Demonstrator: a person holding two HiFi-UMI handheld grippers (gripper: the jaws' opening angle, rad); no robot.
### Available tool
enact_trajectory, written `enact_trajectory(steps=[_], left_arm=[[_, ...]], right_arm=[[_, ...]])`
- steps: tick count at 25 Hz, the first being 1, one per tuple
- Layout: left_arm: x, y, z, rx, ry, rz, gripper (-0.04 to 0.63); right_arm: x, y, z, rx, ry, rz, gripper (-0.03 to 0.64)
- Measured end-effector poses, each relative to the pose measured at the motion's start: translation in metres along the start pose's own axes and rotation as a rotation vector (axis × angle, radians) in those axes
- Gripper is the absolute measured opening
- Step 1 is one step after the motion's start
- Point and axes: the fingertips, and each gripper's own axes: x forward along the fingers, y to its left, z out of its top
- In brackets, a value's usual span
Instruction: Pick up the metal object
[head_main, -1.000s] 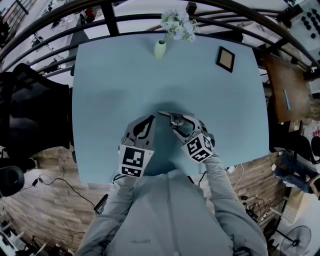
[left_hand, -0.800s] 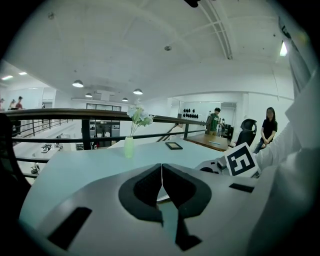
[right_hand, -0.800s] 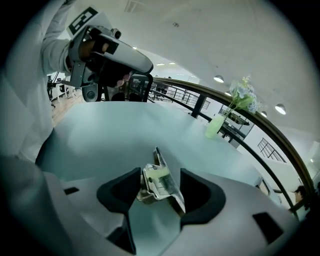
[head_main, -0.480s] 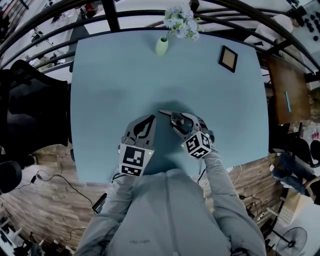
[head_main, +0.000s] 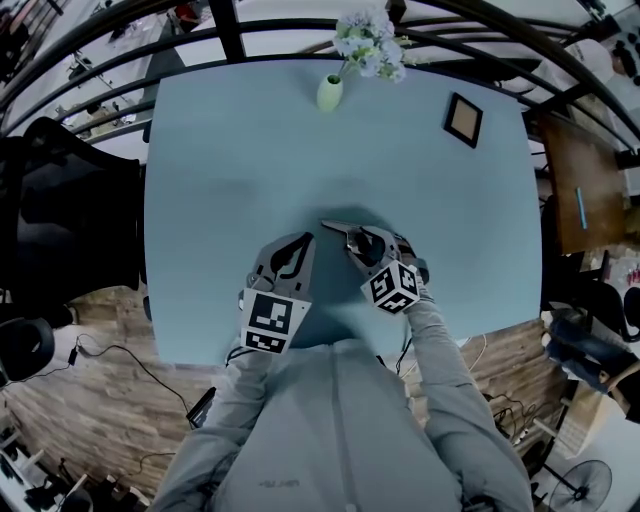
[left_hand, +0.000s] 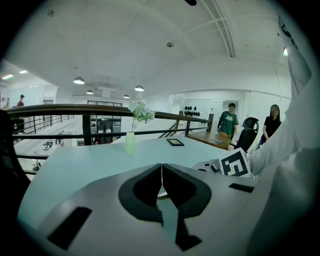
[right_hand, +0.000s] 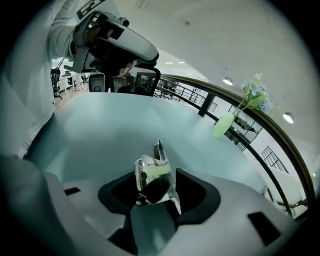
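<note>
Re the right gripper (head_main: 362, 243): points steeply down at the blue table (head_main: 200, 160), over the middle of its near half. Stands wide open, having just been closing, and straddles the metal object (right_hand: 152, 176). In the right gripper view, shows that shiny, angular piece filling most of the gap between the dark pads (right_hand: 197, 197). Cannot confirm a firm press on either flank, so logged as not yet gripped.

Re the metal object, from the head view: lies on the table under the right gripper's tips, with a thin pointed end poking out toward the left gripper's side.

Re the left gripper (left_hand: 161, 172): sits closed, pads meeting along one seam, with nothing between them. Stays clear of the object, just beside the right gripper and apart from it.

At the table's far edge: a pale green vase (head_main: 328, 94) holding white and bluish flowers (head_main: 368, 45). To its right, well apart: a small dark picture frame (head_main: 464, 118) lying flat. Beyond the far edge: a dark railing (head_main: 270, 35). In the left gripper view, far off: two standing people (left_hand: 229, 122).
</note>
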Motion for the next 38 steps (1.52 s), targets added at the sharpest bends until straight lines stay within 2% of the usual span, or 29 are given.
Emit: enact_trajectory(steps=[5,10,15,30,38], left_arm=[[-0.001,0.005,0.001,-0.001,-0.001,0.008,0.028],[0.000,0.010,0.002,-0.008,-0.006,0.022,0.028],[-0.002,0.008,0.002,-0.010,-0.007,0.020,0.028],[-0.008,0.015,0.006,-0.012,-0.022,0.039,0.028],[-0.015,0.021,0.010,-0.006,-0.039,0.058,0.028]], right_arm=[[0.003,0.001,0.003,0.007,-0.015,0.013,0.184],[0.005,-0.001,0.003,0.014,-0.020,0.020,0.184],[0.004,-0.006,0.005,-0.013,-0.016,-0.016,0.143],[0.001,-0.009,0.009,-0.023,0.001,-0.038,0.114],[-0.009,-0.013,0.021,0.007,-0.038,-0.063,0.106]])
